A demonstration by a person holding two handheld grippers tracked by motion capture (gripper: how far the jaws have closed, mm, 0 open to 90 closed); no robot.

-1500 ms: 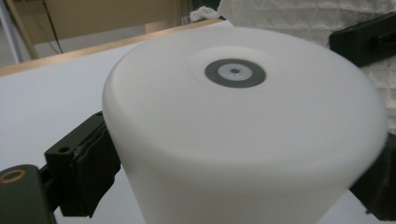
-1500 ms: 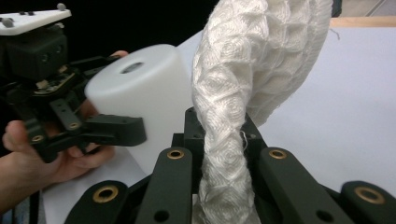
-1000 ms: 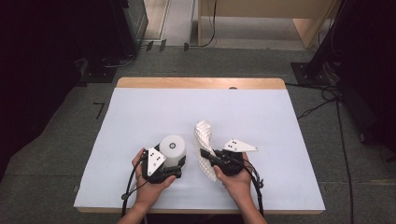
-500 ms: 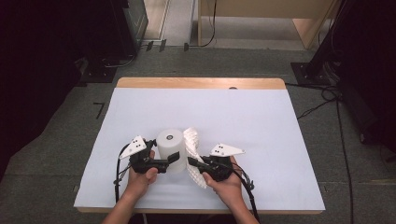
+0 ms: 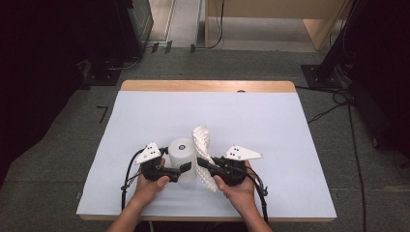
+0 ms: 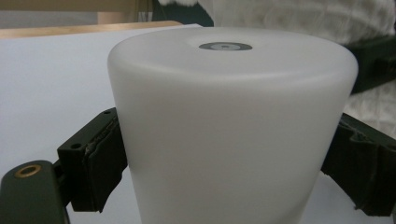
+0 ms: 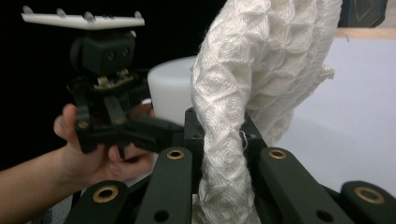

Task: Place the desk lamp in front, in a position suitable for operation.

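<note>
- The cup (image 5: 182,155), a white frosted one, stands upside down on the white sheet (image 5: 270,125) near the table's front edge, its base with a small grey disc facing up.
- The left gripper (image 5: 186,169) has its jaws round the cup's lower wall; in the left gripper view the cup (image 6: 229,130) sits between the two black pads (image 6: 100,163), which press on its sides.
- The left hand (image 5: 150,181) holds that gripper from the person's left, jaws pointing towards the right gripper.
- The right gripper (image 5: 203,164) is clamped on a white waffle-weave cloth (image 5: 203,145), its jaws almost together with the fabric pinched between them.
- In the right gripper view the cloth (image 7: 243,93) rises in a thick twisted fold from between the jaws, with the cup (image 7: 170,88) just behind it and the left gripper (image 7: 154,133) beside it.
- From above, the cloth stands up just beside the cup's right side and hangs down below the jaws; whether it touches the cup I cannot tell.
- The right hand (image 5: 239,188) grips its tool close to the front edge.
</note>
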